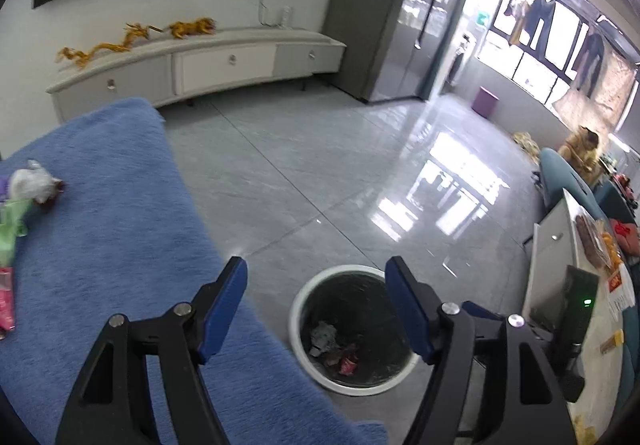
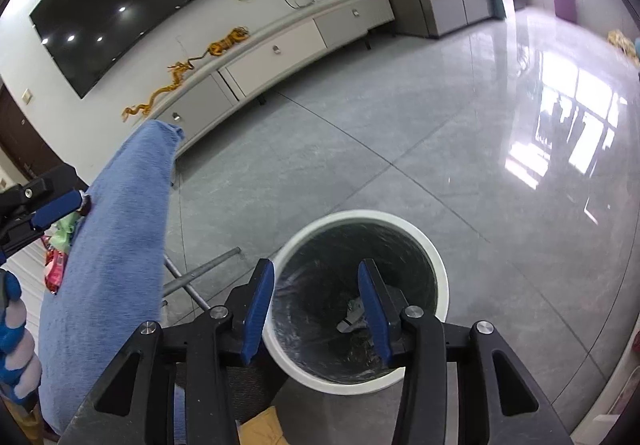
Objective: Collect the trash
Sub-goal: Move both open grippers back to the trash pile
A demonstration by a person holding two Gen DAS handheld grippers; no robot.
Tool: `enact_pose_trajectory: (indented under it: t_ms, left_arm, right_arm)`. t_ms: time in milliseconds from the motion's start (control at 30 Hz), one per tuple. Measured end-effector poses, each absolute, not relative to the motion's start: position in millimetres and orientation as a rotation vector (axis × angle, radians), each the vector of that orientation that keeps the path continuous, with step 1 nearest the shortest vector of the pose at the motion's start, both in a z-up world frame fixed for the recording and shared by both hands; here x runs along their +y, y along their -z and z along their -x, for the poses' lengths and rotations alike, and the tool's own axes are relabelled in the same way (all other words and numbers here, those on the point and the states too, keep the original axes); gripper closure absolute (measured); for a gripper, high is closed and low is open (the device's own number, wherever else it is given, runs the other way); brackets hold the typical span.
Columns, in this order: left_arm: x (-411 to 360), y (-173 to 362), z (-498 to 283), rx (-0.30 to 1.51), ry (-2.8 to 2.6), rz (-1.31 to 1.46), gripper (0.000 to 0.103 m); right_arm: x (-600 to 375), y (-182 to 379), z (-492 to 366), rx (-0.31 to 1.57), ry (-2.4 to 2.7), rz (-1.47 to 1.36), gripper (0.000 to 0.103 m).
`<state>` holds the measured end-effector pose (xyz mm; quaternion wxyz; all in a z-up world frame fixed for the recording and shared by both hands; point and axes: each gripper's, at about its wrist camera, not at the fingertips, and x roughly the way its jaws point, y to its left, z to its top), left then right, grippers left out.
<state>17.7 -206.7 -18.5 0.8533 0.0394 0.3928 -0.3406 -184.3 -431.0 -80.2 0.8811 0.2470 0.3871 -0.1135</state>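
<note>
Hanging over the round white bin on the floor, the right tool has its two blue fingers wide apart and holds nothing. The left tool is open wide too and holds nothing; it sits above the edge of the table with the blue cloth, with the bin just beside it. Some trash already lies at the bottom of the bin. More trash waits on the blue cloth at the far left: a white crumpled ball, a green wrapper touching it, and a pink wrapper nearer the edge. These look light, soft and crinkly, so they should squash easily. A shiny wrapper may slip, so it is probably best to pinch a thick, bunched-up part in the middle, not a thin loose corner. The ball may roll away if it gets bumped.
</note>
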Motion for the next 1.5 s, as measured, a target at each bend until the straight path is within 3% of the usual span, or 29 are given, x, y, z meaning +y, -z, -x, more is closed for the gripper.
enact_pose_trajectory:
  t_ms: [667, 933, 1067, 1500]
  left_arm:
    - [23.8, -43.3, 7.8, 0.484, 0.165, 0.047, 0.033]
    - [61.8, -56.2, 41.4, 0.401, 0.109, 0.064, 0.033]
    - [76.2, -57.4, 48.9, 0.377, 0.096, 0.078, 0.023]
    - [135.7, -30.5, 33.5, 0.438, 0.081, 0.157, 0.022]
  right_arm:
    - [-307.5, -64.0, 165.0, 0.605, 0.076, -0.231, 0.052]
    - [-263.5, -78.0, 168.4, 0.577, 0.016, -0.171, 0.048]
    - [-252.5, -85.4, 168.0, 0.568, 0.016, -0.158, 0.045]
    - [-210.6, -83.2, 136.7, 0.631, 0.016, -0.06, 0.043]
